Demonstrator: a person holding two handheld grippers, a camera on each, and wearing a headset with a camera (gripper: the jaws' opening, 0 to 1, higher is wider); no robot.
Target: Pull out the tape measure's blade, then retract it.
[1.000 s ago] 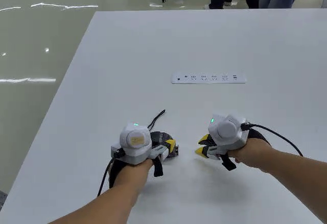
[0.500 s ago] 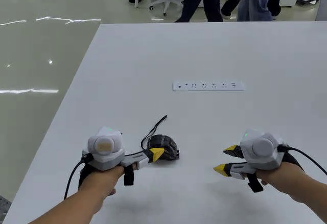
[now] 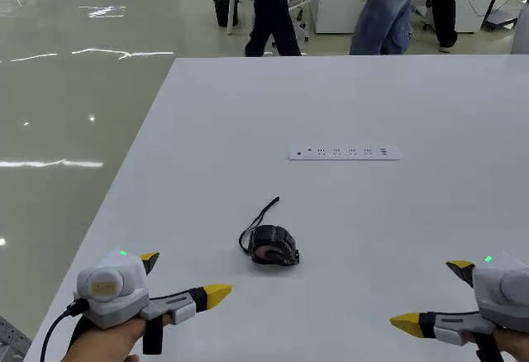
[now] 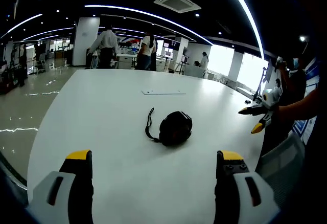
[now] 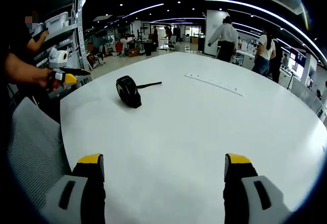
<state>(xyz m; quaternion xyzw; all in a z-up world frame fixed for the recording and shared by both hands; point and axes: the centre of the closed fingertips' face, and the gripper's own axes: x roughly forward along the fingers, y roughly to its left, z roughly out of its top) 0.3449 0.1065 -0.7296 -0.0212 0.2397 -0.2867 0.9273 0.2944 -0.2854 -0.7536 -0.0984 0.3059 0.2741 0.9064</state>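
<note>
Head view first, and the black, round-cased tape measure is lying on its side out in the middle of the broad white surface, with its thin black wrist strap looping away from the case toward the far end. Down at the near edge, the left gripper is held low at the person's left. Its yellow-tipped fingers are released and spread wide, pointing in toward the tape measure but well apart from it. Over on the other side, the right gripper mirrors that, yellow tips splayed open and also well clear of the case. So the tape measure sits between the two tools, touched by neither! From the left gripper view it sits straight ahead, framed between the two open fingers with bare white surface all round it, and the right gripper is off at the right edge. In the right gripper view the case lies up and to the left of the gap, strap trailing to the right. Farther along the surface, past the tape measure, lies a long white power strip. Beyond the far edge, several people are standing on a glossy pale floor.
</note>
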